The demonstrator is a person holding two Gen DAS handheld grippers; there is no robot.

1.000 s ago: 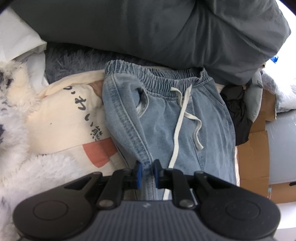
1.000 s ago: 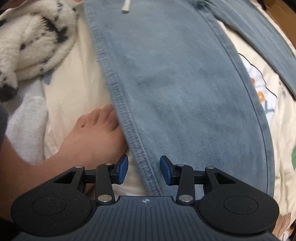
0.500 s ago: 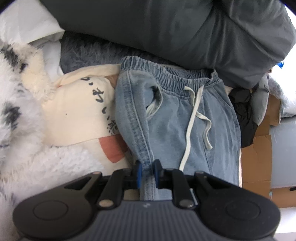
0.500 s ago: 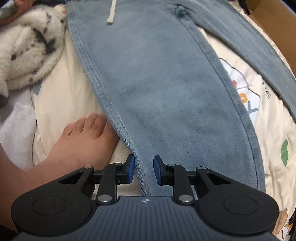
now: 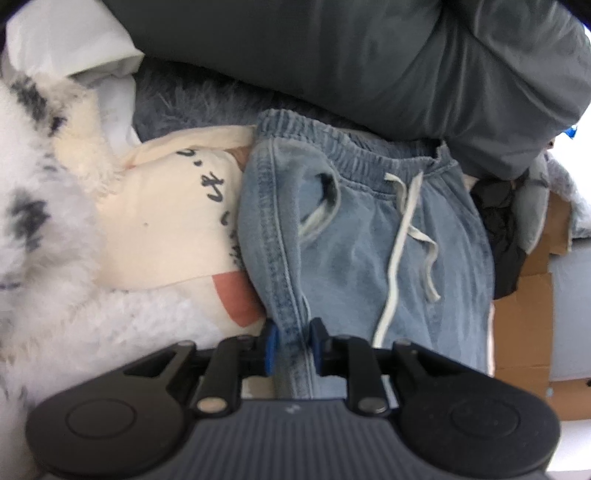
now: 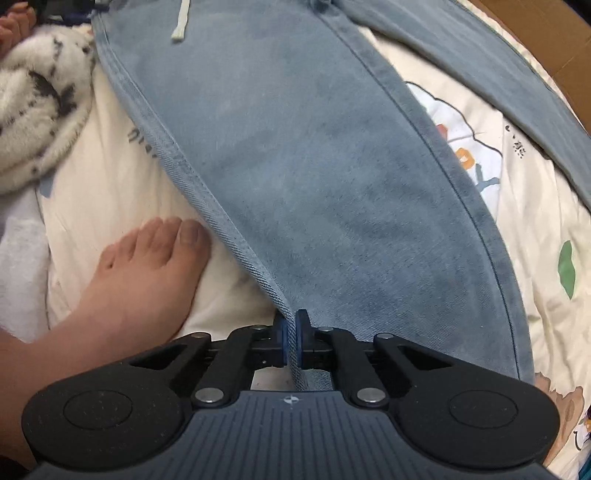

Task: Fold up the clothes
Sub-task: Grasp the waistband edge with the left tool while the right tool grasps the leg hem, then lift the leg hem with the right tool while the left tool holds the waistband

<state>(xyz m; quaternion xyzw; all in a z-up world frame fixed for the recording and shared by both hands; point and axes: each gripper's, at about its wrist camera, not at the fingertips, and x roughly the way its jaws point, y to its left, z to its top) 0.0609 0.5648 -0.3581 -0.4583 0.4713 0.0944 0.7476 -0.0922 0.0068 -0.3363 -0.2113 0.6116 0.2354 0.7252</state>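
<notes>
gripping jeans [image 6: 332,184] seam, right gripper [image 6: 291,345]; box contents unclear.

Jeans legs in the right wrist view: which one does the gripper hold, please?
The broad central leg: the right gripper, jaws just closed, pinches its left side seam. The other leg lies untouched at upper right.

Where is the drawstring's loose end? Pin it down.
In the right wrist view, the drawstring end lies at top left on the jeans, right of the spotted fluffy blanket.

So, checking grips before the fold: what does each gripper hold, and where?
Both hold the jeans by the side seam: left gripper below the pocket, right gripper down the leg.
</notes>
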